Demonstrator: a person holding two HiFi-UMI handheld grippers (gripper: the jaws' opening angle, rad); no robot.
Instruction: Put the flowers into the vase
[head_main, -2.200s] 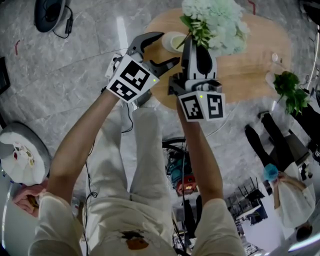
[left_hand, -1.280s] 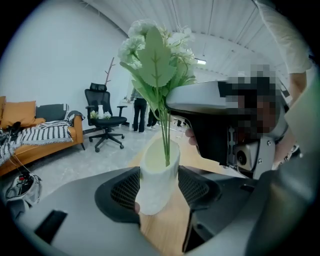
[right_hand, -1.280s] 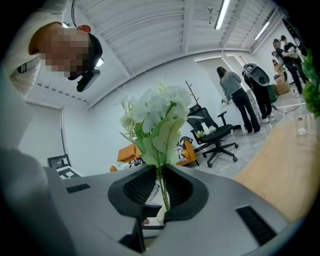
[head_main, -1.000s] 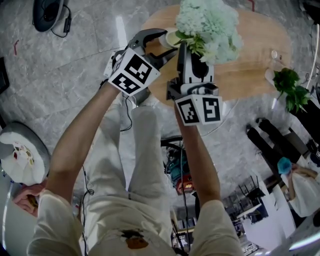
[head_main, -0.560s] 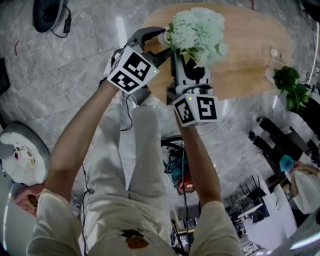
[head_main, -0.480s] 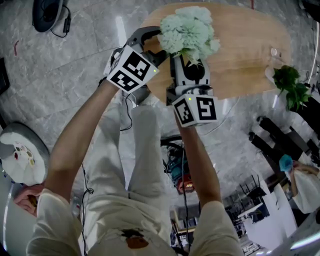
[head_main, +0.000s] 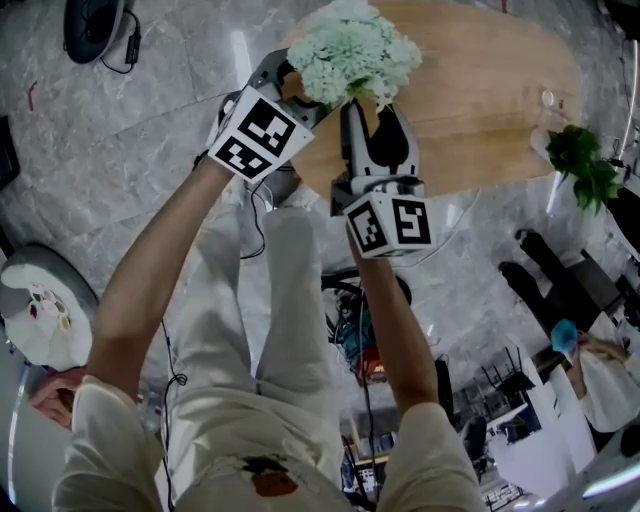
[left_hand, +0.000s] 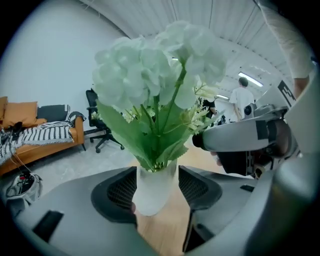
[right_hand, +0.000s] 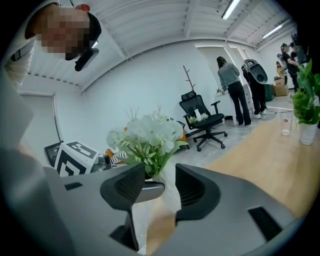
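Between the jaws of the left gripper (left_hand: 156, 184): one vase (left_hand: 154, 197), frosted white, upright, wooden counter (head_main: 500, 100) beneath it. A pad lies against each side, with the jaws set wide and clamped on it.

Above those jaws: flowers (left_hand: 155, 75), pale green-white heads on green stems with leaves. Stems go down inside the vase mouth, and the heads spread well over both jaws.

Just beside the left jaws, pointing at the same vase: right gripper (right_hand: 161, 185). Its jaws stand apart, having just been opening, and the pads press on nothing. The vase and flower stems show in the gap beyond the tips, with one left jaw tip crossing in front.

Off to the right of the right jaws, well apart, at the counter's far end: green plant (right_hand: 306, 100) in a white pot, and a small clear glass (right_hand: 286, 125) beside it.
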